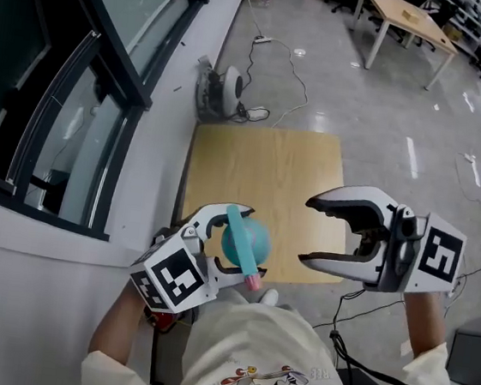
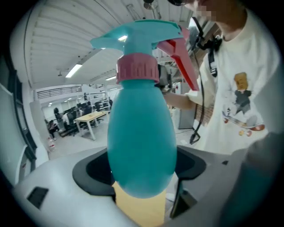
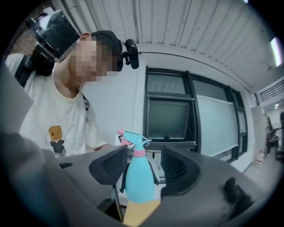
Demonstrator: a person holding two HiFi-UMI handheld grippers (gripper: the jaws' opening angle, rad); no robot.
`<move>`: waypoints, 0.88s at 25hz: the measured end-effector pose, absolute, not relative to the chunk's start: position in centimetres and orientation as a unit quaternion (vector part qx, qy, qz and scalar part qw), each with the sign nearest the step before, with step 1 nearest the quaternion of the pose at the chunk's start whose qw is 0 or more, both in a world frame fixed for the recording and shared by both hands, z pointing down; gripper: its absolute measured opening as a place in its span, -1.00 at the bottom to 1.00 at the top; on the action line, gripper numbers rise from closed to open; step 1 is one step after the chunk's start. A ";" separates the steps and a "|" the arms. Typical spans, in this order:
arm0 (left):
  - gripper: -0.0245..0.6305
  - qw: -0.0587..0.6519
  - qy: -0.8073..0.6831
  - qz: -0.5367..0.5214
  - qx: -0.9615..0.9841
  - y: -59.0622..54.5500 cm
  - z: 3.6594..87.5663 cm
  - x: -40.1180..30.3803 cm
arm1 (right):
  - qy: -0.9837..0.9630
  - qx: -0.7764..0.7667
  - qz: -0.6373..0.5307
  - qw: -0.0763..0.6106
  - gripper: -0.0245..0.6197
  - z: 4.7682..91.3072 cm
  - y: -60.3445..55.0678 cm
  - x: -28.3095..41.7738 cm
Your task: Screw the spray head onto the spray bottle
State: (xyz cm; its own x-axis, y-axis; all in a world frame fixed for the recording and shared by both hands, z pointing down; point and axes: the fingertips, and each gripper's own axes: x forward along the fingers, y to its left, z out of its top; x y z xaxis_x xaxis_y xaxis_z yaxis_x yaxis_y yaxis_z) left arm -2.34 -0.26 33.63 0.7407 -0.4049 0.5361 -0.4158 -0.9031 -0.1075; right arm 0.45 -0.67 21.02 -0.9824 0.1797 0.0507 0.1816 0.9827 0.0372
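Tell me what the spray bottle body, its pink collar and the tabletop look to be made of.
The spray bottle body is probably plastic: opaque teal, smooth, with a soft sheen. The pink collar looks like moulded plastic, matte, with vertical grip ridges. The tabletop seems to be light wood or a wood-look laminate, flat and matte. Its grain is too faint to say which.

Spray bottle (image 1: 253, 236) in the left tool (image 1: 239, 246), with the right tool (image 1: 307, 229) apart at its 3 o'clock, both over the worktop's (image 1: 264, 173) near edge.
The spray head (image 2: 142, 37) sits on the bottle's neck, and the bottle's body sits between the left tool's jaws at 7 o'clock in the head view. The right tool's spread jaws face it from 4 o'clock. A floor fan (image 1: 222, 86) stands beyond the worktop at 11 o'clock, windows (image 1: 58, 123) run along 9 o'clock, and a far table (image 1: 407, 21) stands at 1 o'clock.
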 end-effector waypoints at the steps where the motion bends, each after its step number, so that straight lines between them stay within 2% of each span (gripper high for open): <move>1: 0.32 0.009 -0.188 0.278 0.942 0.5 33.6 -1.8 | -0.992 -0.126 -0.016 0.024 -0.21 20.9 -0.2 0.2; 5: 0.32 -0.001 -0.059 0.260 0.964 3.9 33.6 0.1 | -0.963 -0.268 0.028 0.028 -0.21 21.6 2.1 -0.8; 10: 0.32 0.007 0.058 0.256 0.965 6.7 33.7 2.2 | -0.925 -0.376 0.062 0.004 -0.21 21.1 3.2 -1.2; 17: 0.32 -0.007 0.122 0.275 0.954 8.3 34.0 4.0 | -0.857 -0.510 0.038 0.071 -0.21 23.0 7.5 0.2; 20: 0.32 -0.009 0.136 0.282 0.950 8.4 34.1 4.2 | -0.846 -0.526 0.054 0.067 -0.22 23.0 7.8 0.2; 21: 0.32 -0.009 0.140 0.284 0.948 8.5 34.2 4.3 | -0.843 -0.531 0.056 0.064 -0.25 23.1 7.8 0.3; 22: 0.32 -0.010 0.144 0.287 0.947 8.6 34.3 4.4 | -0.842 -0.533 0.054 0.063 -0.43 23.3 7.8 0.4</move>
State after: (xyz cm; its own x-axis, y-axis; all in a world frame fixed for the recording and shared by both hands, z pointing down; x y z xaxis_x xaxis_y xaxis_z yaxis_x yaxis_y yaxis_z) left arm 4.35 8.57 34.27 0.7936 0.2671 0.5467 0.2790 -0.9582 0.0632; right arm 0.41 7.84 23.27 -0.4246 0.9041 0.0484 0.8904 0.4267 -0.1585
